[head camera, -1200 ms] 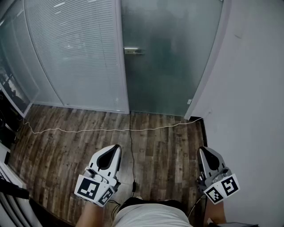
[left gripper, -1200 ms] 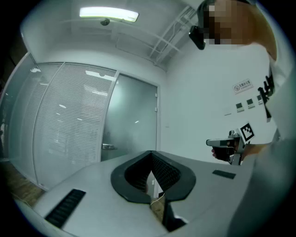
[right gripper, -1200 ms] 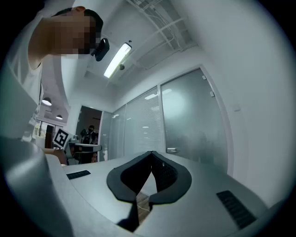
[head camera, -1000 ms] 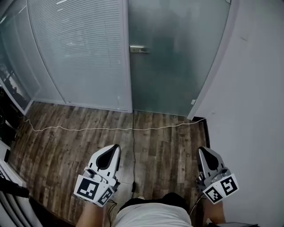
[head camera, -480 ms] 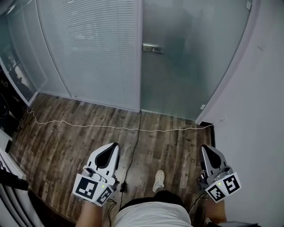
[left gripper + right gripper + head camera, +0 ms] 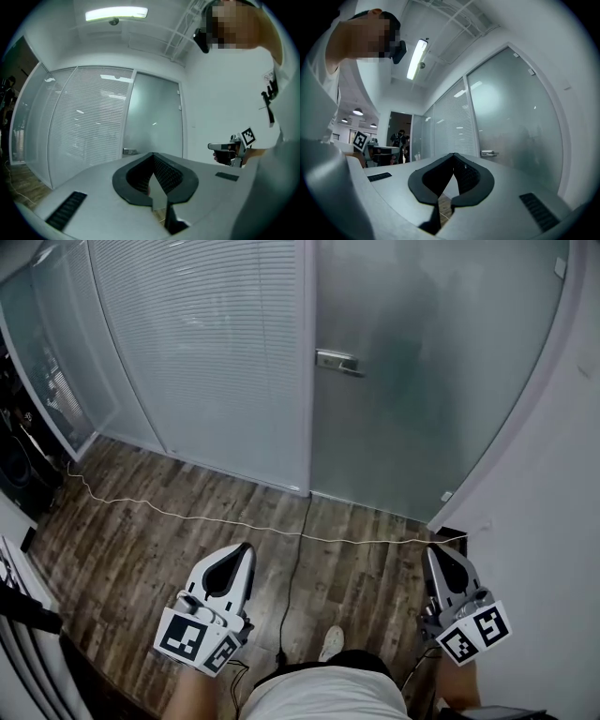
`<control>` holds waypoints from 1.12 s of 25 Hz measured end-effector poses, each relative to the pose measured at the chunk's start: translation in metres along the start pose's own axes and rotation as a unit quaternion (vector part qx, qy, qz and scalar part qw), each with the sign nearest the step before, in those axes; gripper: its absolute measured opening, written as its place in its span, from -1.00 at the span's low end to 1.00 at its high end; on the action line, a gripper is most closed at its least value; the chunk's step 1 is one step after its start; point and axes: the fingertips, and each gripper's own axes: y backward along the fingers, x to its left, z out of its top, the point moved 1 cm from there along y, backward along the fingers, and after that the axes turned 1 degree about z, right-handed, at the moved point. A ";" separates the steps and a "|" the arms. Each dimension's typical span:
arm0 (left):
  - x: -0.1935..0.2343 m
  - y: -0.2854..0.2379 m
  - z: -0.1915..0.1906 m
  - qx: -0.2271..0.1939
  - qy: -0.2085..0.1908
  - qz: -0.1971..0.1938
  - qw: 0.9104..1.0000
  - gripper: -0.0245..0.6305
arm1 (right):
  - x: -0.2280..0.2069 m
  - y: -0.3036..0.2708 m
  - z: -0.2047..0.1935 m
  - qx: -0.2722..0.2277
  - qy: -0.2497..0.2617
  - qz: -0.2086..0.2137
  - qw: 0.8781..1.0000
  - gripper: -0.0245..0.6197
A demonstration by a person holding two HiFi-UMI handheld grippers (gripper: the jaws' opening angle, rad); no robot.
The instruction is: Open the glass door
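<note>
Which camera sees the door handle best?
The head view: the door handle shows clear and whole on the glass door. The left gripper view and the right gripper view show it only as a tiny, distant bit.

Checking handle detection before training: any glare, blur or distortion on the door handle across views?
Head view: door handle sharp, no glare, frosted glass door evenly lit, its edges bowed. Left gripper view: strong fisheye, black corners, ceiling light blown out, handle small but readable. Right gripper view: same fisheye, handle clear against the glass.
</note>
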 end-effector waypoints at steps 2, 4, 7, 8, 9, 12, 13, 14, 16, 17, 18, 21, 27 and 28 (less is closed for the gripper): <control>0.003 -0.019 0.001 -0.001 0.001 0.012 1.000 -0.93 | -0.019 -0.017 0.004 -0.001 0.003 0.012 1.000 -0.92; 0.006 -0.037 0.003 -0.003 0.002 0.025 1.000 -0.93 | -0.037 -0.032 0.006 -0.002 0.001 0.023 1.000 -0.92; 0.006 -0.059 0.006 -0.007 0.001 0.040 0.999 -0.93 | -0.064 -0.049 0.007 -0.003 -0.002 0.035 0.999 -0.92; 0.006 -0.065 0.006 -0.007 -0.002 0.042 0.999 -0.93 | -0.071 -0.054 0.006 -0.004 -0.002 0.036 0.999 -0.92; 0.005 -0.072 0.007 -0.006 -0.006 0.044 0.999 -0.93 | -0.078 -0.060 0.005 -0.004 -0.002 0.038 0.999 -0.92; 0.006 -0.089 0.009 -0.001 -0.016 0.047 0.999 -0.93 | -0.090 -0.078 0.003 -0.004 -0.005 0.049 0.999 -0.92; 0.007 -0.094 0.010 -0.001 -0.016 0.048 0.999 -0.93 | -0.093 -0.083 0.002 -0.003 -0.005 0.052 0.999 -0.92; 0.007 -0.099 0.010 0.000 -0.014 0.048 0.999 -0.93 | -0.096 -0.087 0.000 -0.001 -0.006 0.054 0.999 -0.92; 0.009 -0.107 0.008 0.003 -0.014 0.048 0.999 -0.93 | -0.103 -0.095 -0.004 0.002 -0.008 0.056 0.998 -0.92; 0.012 -0.112 0.007 0.006 -0.014 0.049 0.999 -0.93 | -0.106 -0.099 -0.006 0.003 -0.009 0.057 0.998 -0.92; 0.015 -0.117 0.005 0.007 -0.014 0.049 0.999 -0.93 | -0.109 -0.104 -0.008 0.005 -0.009 0.057 0.998 -0.92; 0.026 -0.133 0.004 0.008 -0.012 0.046 0.999 -0.93 | -0.115 -0.122 -0.011 0.010 -0.008 0.059 0.998 -0.92; 0.060 -0.175 0.004 0.009 -0.006 0.028 1.000 -0.93 | -0.128 -0.168 -0.010 0.009 0.003 0.048 0.999 -0.92; 0.066 -0.182 0.004 0.008 -0.006 0.024 1.000 -0.93 | -0.129 -0.175 -0.010 0.009 0.004 0.046 0.999 -0.92</control>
